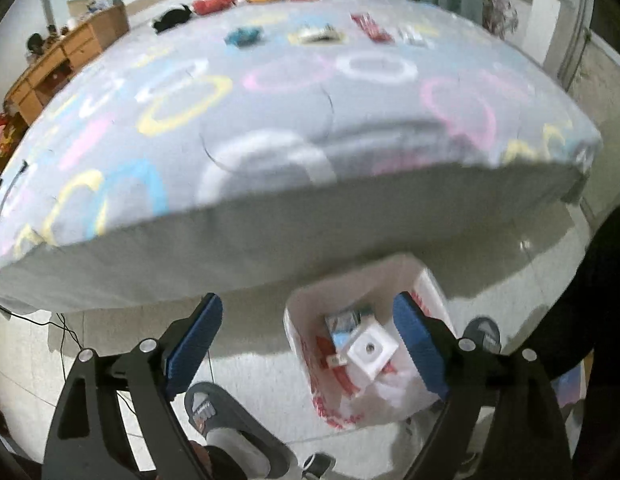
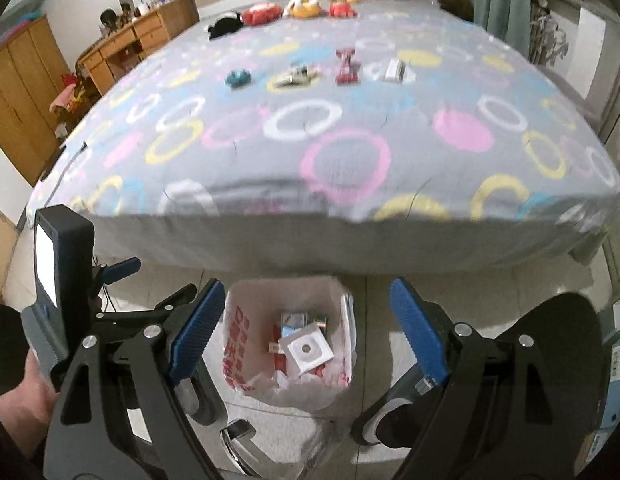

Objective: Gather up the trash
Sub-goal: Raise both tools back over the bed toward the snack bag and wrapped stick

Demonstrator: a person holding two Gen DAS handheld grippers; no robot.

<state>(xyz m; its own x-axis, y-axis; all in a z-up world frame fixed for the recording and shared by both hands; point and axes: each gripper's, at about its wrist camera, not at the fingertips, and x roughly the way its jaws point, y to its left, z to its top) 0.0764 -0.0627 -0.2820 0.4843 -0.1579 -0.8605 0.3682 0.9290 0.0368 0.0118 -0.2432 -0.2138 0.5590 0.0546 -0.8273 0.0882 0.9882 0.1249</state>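
Note:
A white plastic bag with red print (image 1: 424, 280) (image 2: 237, 336) stands open on the floor at the foot of the bed. Inside lie a white square packet (image 1: 372, 350) (image 2: 307, 350) and small cartons. My left gripper (image 1: 310, 340) hangs open above the bag's left side, nothing between its blue pads. My right gripper (image 2: 305, 320) is open over the bag, also empty. On the bed lie a crumpled blue wrapper (image 1: 243, 36) (image 2: 237, 77), a flattened wrapper (image 1: 318, 35) (image 2: 293, 76), a red packet (image 1: 370, 28) (image 2: 347, 66) and a white box (image 1: 412, 36) (image 2: 394, 70).
The bed (image 2: 350, 152) has a grey sheet with coloured rings; plush toys (image 2: 301, 7) line its far end. Wooden drawers (image 2: 141, 36) stand at left. A person's grey slippers (image 1: 213, 408) (image 2: 394, 412) flank the bag. Cables (image 1: 65, 332) trail on the tiled floor.

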